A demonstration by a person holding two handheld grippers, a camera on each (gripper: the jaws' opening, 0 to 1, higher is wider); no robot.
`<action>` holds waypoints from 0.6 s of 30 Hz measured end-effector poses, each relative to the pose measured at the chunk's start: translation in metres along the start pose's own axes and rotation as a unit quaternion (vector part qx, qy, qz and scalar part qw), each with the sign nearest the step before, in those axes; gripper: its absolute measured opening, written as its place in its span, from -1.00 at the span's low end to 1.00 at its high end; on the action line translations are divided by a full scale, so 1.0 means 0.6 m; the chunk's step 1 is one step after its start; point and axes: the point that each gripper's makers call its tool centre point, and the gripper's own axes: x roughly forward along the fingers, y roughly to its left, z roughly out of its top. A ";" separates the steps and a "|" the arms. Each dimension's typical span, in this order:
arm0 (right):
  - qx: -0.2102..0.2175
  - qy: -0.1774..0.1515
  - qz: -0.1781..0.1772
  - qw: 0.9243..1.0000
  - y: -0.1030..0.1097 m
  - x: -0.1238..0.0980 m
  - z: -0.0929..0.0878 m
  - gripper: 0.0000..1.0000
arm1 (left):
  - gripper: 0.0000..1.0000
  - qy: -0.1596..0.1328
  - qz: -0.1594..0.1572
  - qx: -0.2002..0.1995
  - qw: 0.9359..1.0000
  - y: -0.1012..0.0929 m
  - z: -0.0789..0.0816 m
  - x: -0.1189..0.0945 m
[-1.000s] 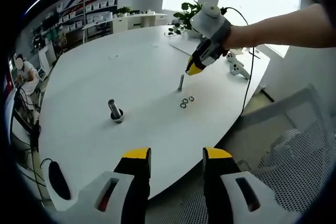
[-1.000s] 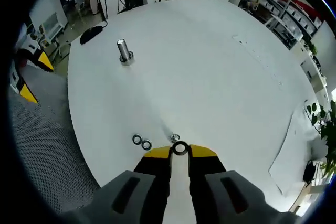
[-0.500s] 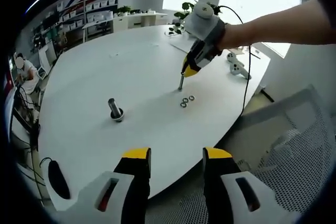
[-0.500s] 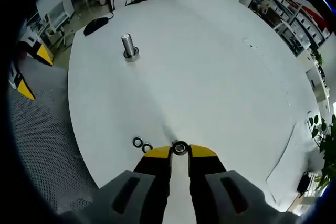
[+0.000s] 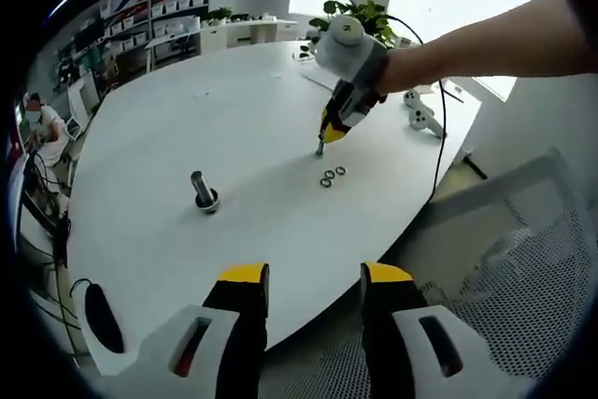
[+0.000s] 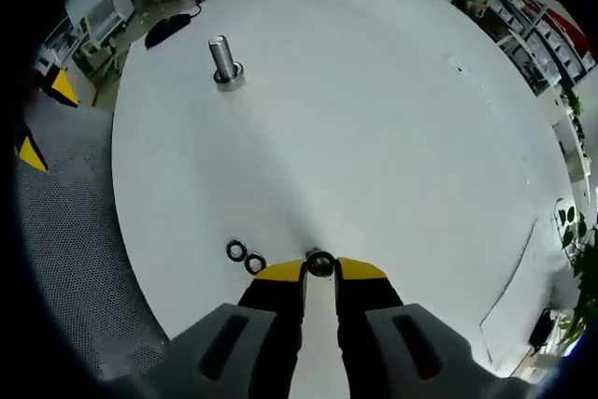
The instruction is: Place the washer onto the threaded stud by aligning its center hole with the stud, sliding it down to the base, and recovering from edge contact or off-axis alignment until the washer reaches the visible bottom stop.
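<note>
Left gripper view: left gripper (image 5: 308, 289) spread, empty, off desk (image 5: 187, 119) near edge. Right gripper (image 5: 333, 127) low over threaded stud (image 5: 320, 147) by same edge. Risk: washer tilts, catches thread, jams short of base.

Right gripper view: right gripper (image 6: 320, 271) pinching washer (image 6: 320, 263); stud hidden beneath. Two spare washers (image 6: 245, 257) just beside, easily knocked. Second stud (image 6: 222, 59) well apart toward far edge.

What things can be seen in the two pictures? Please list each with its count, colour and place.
Table: one, white, round.
Threaded stud: one, grey, at the right gripper's tips.
Washer: one, dark metal, held in the right gripper.
Loose washers: two, dark, on the table beside that stud.
Large bolt: one, grey, upright, farther off.
Mesh chair: one, white, at the table edge.
Left gripper: yellow tips, open.
Right gripper: yellow tips, shut.
</note>
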 end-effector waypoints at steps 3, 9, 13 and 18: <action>0.006 0.008 0.005 1.000 0.000 0.015 -0.010 -0.72 | -0.25 0.003 0.000 -0.002 1.000 0.001 -0.002 0.001; 0.019 0.012 0.008 1.000 0.005 0.027 -0.016 -0.72 | -0.25 0.004 -0.001 -0.009 1.000 0.002 -0.003 0.001; 0.026 0.020 0.007 0.999 0.008 0.033 -0.024 -0.72 | -0.25 0.004 0.001 -0.011 1.000 0.003 -0.004 0.001; 0.029 0.019 0.007 0.999 0.007 0.039 -0.026 -0.70 | -0.25 0.004 0.001 -0.011 1.000 0.004 -0.004 0.001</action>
